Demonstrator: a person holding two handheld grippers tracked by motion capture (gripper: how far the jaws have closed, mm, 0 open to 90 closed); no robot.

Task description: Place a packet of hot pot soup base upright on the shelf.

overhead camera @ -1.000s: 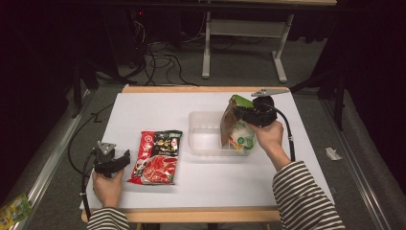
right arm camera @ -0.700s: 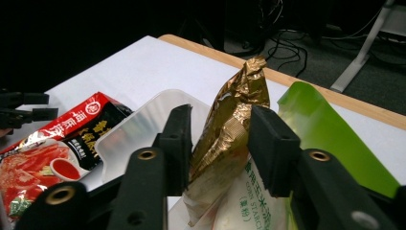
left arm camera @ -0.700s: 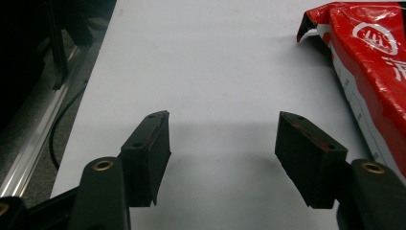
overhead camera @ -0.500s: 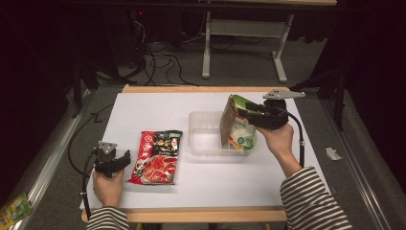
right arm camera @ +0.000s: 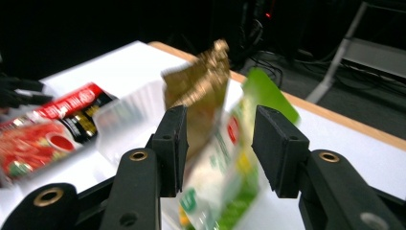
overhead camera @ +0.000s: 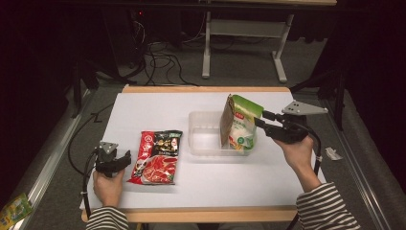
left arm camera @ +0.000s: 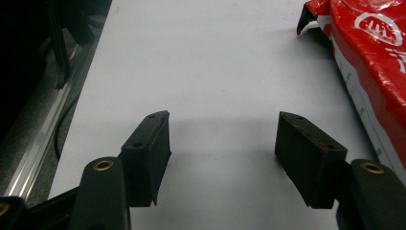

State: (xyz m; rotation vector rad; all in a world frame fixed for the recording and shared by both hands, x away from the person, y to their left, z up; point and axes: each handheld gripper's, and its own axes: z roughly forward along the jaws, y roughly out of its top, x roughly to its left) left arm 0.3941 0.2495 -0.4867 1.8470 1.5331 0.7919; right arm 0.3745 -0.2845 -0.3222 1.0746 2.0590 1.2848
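Standing green bag in clear tray

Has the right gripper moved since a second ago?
Yes. The right gripper, jaws just opened off the green packet, has drawn back rightward, away from the clear tray.

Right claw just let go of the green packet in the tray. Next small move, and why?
Probably send the left claw, open and idle, to the red packet lying flat beside it. The green packet already stands in the clear tray, and the right claw has just been opening, off it.
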